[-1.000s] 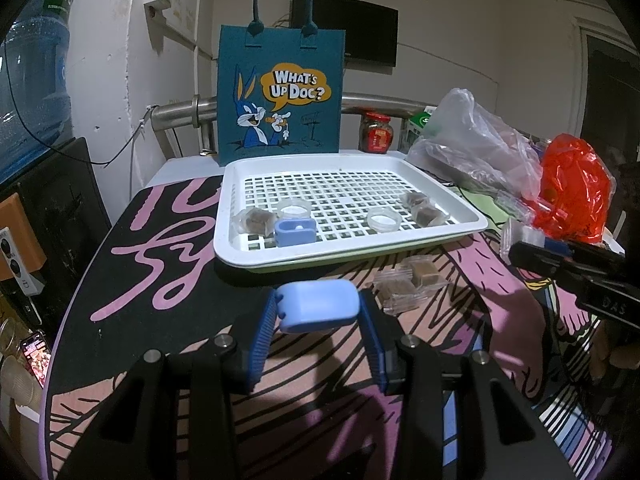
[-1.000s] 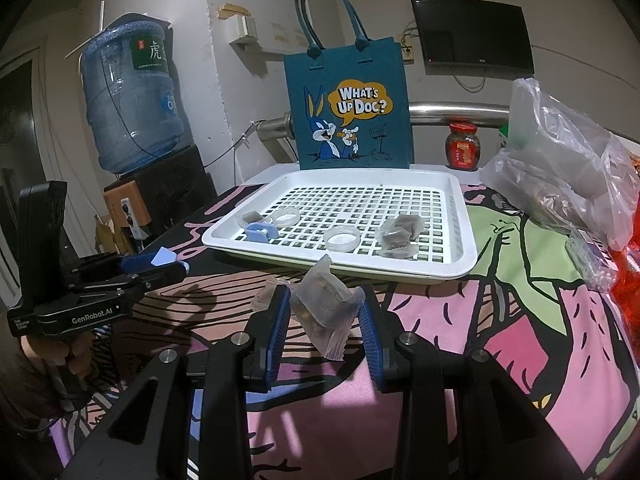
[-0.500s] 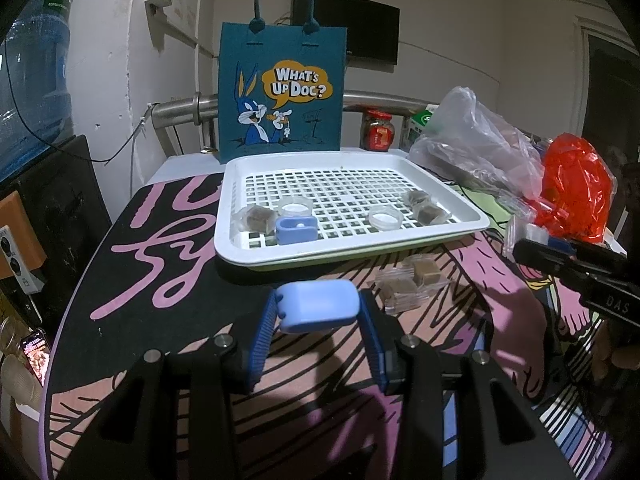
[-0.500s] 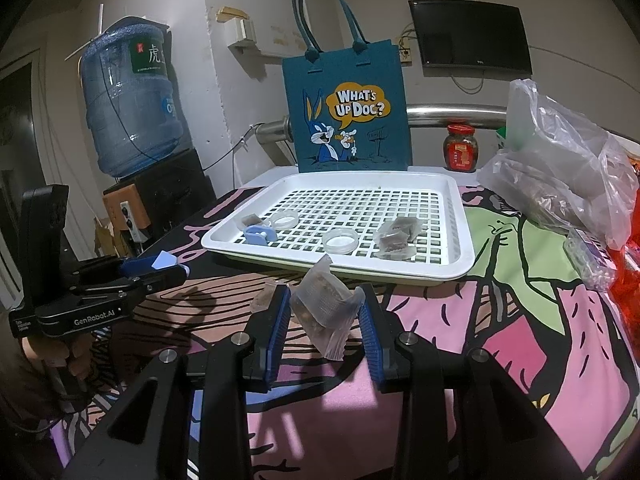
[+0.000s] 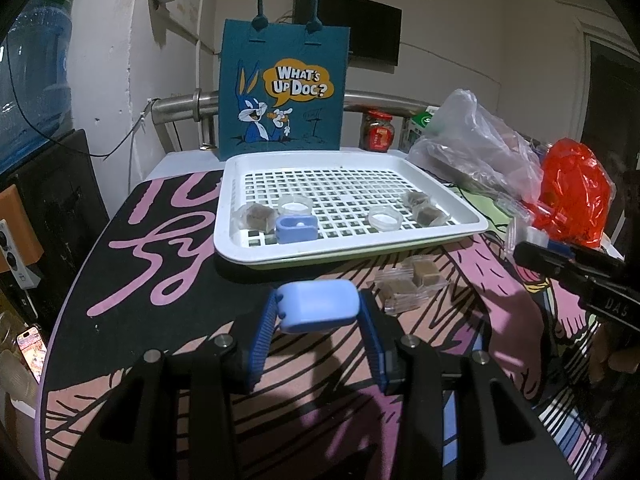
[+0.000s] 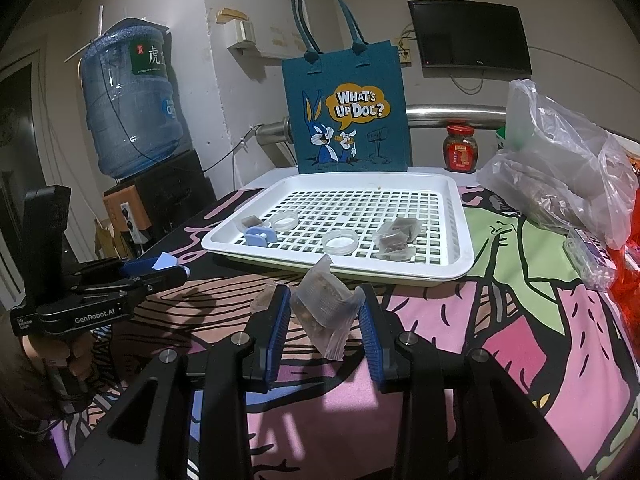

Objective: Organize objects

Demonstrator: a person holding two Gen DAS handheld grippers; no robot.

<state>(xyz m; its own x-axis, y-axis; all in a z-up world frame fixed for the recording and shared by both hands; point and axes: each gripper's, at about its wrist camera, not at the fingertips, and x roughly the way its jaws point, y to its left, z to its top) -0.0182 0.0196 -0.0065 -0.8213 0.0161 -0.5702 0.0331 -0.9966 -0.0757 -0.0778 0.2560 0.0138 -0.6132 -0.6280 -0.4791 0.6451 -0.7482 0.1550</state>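
1. Left claw [image 5: 319, 312]: closed on blue plastic block [image 5: 318, 307], pads pressing both sides, block held clear of surface [image 5: 160, 320].
2. Right claw [image 6: 325, 312]: closed on clear packet [image 6: 326, 308] with brown contents; packet tilted, lower corner hanging below the pads.
3. White slotted tray [image 5: 472, 222] straight ahead of both claws, just beyond the fingertips. Already in tray: second blue block [image 5: 296, 229], two clear round lids, several brown packets.
4. More packets [image 5: 408, 285] on surface, just right of and ahead of left claw, short of tray rim.
5. Judged step: carry both held items forward into tray.
6. Lift over near rim before advancing; packet's dangling corner likely to snag on the rim if taken low.
7. Set block beside its twin, ahead-left; packet near the packet group, ahead-right of right claw [image 6: 396, 236].
8. Lower onto grid before opening; light packet may cling to a pad.
9. Keep both claws well apart over tray.
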